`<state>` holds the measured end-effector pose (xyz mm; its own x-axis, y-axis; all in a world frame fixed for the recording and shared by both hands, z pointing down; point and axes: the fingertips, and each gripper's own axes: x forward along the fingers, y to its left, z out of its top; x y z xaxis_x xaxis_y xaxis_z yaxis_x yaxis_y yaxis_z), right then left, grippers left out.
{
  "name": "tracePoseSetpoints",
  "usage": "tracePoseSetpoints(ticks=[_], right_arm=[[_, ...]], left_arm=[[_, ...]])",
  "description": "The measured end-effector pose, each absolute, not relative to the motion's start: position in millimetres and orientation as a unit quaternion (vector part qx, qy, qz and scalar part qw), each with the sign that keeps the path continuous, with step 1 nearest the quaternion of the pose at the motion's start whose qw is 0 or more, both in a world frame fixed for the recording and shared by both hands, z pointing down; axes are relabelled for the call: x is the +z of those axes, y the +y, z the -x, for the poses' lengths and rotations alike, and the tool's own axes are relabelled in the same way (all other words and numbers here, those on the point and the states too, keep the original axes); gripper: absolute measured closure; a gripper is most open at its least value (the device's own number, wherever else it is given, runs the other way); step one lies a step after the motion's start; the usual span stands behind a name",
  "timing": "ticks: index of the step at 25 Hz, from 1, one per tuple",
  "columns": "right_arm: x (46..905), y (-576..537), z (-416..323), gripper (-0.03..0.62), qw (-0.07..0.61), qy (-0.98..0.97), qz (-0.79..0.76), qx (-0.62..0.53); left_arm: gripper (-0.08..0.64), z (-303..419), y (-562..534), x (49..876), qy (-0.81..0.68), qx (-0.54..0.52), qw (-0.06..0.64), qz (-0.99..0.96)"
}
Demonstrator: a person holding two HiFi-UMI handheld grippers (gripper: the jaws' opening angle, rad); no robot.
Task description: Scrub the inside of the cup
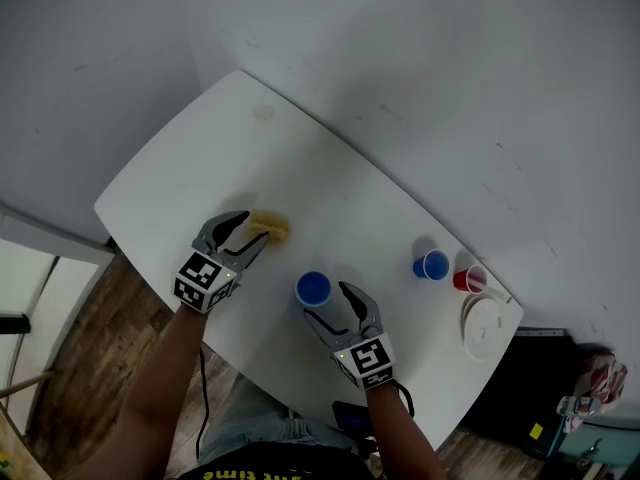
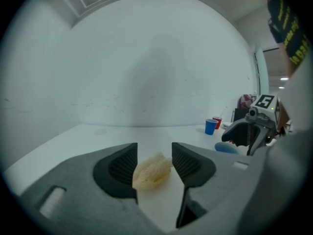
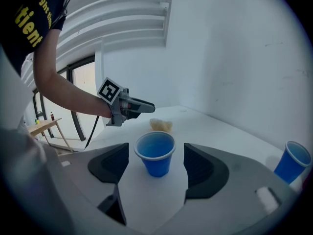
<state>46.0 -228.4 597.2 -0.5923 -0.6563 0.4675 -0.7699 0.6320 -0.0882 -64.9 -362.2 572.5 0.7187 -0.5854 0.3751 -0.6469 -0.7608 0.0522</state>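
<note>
As things stand, step: pre-grasp, nothing is picked up and scrubbing is not begun.
left tool (image 1: 252,230): jaws partly apart and straddling the yellow sponge (image 2: 152,170) lying on the table (image 1: 200,158). Pads don't look pressed on it, so it holds nothing.
right tool (image 1: 335,306): jaws wide apart, with the blue cup (image 3: 155,153) upright just ahead between them. There's a gap on each side, so it holds nothing.
cup place: near the person's edge of the table, mouth up, looks empty, sponge near but apart.
sponge grip: close on its middle and leave some sticking past the tips to reach the cup wall. It looks soft and will likely squash.
cup grip: centre it first, then clamp the wall gently. Thin plastic probably dents.
risk: a light cup may tip or slide if one jaw lands first.
ignore: second blue cup (image 1: 433,265), red cup (image 1: 471,279) and white plate (image 1: 487,326), all well apart at the table's right end.
</note>
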Motion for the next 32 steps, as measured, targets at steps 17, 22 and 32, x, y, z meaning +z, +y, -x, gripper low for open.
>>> tracePoseSetpoints(ticks=[17, 22, 32], right_arm=[[633, -233, -34, 0.241, 0.209, -0.881, -0.393, 0.161], [635, -237, -30, 0.241, 0.214, -0.884, -0.385, 0.153], [643, -242, -28, 0.239, 0.219, -0.884, -0.379, 0.160]], left_arm=[[0.308, 50, -365, 603, -0.243, 0.266, 0.065, -0.931], [0.307, 47, -370, 604, -0.214, 0.286, 0.048, -0.933], [0.285, 43, -377, 622, -0.148, 0.353, 0.026, -0.924]])
